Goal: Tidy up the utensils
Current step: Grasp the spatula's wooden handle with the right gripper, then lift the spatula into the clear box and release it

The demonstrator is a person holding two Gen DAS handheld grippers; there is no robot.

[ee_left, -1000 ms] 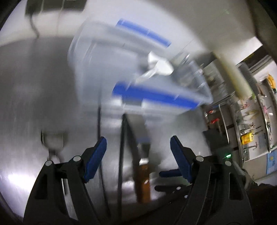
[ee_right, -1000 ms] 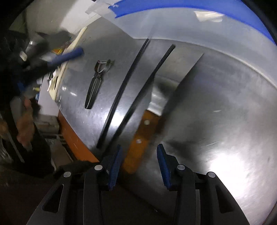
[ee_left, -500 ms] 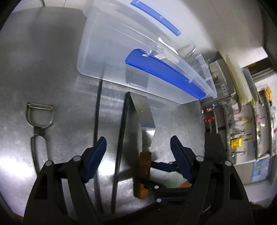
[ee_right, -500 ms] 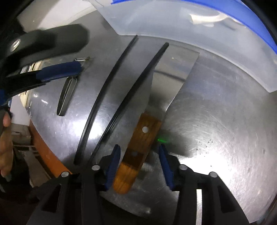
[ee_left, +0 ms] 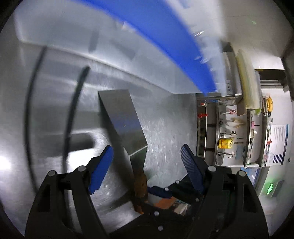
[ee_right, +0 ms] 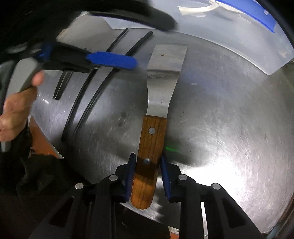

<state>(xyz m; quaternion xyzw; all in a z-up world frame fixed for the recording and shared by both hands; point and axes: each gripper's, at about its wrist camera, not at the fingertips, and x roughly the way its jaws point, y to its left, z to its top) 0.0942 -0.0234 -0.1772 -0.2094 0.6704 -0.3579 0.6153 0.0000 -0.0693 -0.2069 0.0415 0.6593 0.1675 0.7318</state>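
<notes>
On the steel surface (ee_right: 229,128), the right tongs (ee_right: 148,171) clamped the spatula (ee_right: 156,103) by its handle; left tongs (ee_left: 145,169) gaped apart. Chopsticks (ee_right: 88,103) lay unsorted outside the bin (ee_right: 257,46).

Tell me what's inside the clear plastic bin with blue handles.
Through the clear plastic bin, the right wrist view shows one white plastic utensil lying inside. The rest of the interior is cut off by the frame edge, and the left wrist view is too blurred to add anything.
</notes>
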